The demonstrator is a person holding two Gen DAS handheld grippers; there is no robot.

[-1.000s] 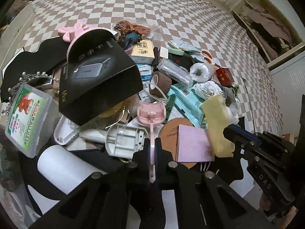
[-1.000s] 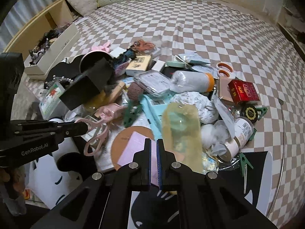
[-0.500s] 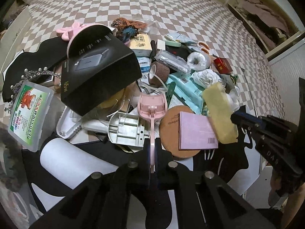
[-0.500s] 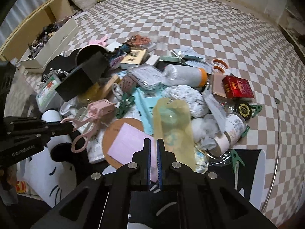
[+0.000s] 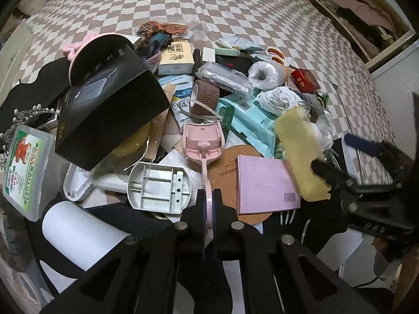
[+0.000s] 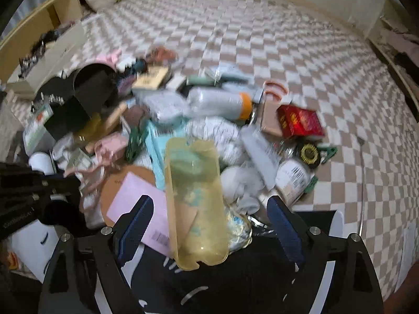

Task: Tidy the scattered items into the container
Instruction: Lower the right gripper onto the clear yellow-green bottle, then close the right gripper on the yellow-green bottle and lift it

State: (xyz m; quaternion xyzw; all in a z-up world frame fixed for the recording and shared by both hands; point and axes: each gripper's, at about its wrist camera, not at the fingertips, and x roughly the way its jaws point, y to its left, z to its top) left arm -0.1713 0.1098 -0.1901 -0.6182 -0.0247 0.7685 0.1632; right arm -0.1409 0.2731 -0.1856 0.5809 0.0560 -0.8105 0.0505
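Plainly, the right claw (image 6: 209, 217) stands wide open with nothing gripped, its two blue-padded fingers (image 6: 136, 217) either side of the near end of a yellow translucent pouch (image 6: 195, 198). The pouch's long axis runs straight away from that claw, along its line of sight, so the jaws straddle its width; a close here would, I judge, catch the near end. From the left view the pouch (image 5: 301, 157) lies off to the right, its near end at the right claw (image 5: 337, 162), so the right hand is much the nearer. The left claw (image 5: 208, 204) is closed on the thin handle of a pink roller (image 5: 203, 141), whose head points away over the heap. Beyond lie a pink booklet (image 5: 264, 183) on a cork disc (image 5: 222, 167), touching the pouch's left side, then a black box (image 5: 104, 104) and a red box (image 6: 298, 120), all piled on a checked bed (image 6: 262, 39). Which thing is the container I cannot tell; the pouch sits in the pile.
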